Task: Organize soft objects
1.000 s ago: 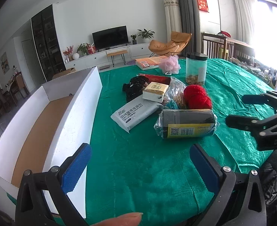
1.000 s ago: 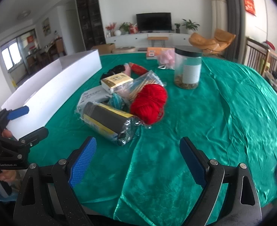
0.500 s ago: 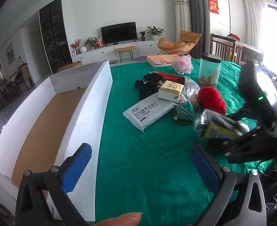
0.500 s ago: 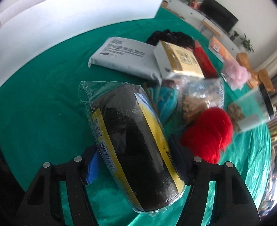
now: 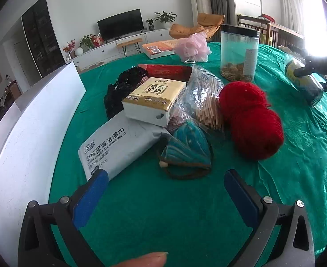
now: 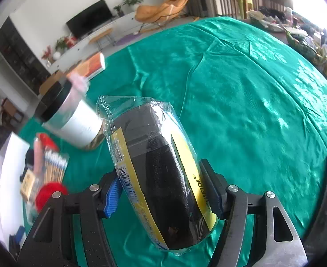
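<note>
Right wrist view: right gripper [image 6: 163, 194] jaws now clamp the lifted black roll [image 6: 163, 173]; left gripper [image 5: 163, 189] gapes.

R tool [image 6: 163, 197] clamps the black-and-yellow wrapped roll [image 6: 161, 178] btwn its pads, above the green-clothed bench [image 6: 252, 102]. Left of tool: jar [image 6: 74, 122], stick packet [image 6: 52, 164], red yarn [image 6: 49, 192], all blurred.

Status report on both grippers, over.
Right gripper shut on wrapped black roll, clear of green tablecloth. Left gripper open, empty, facing teal pouch.
</note>
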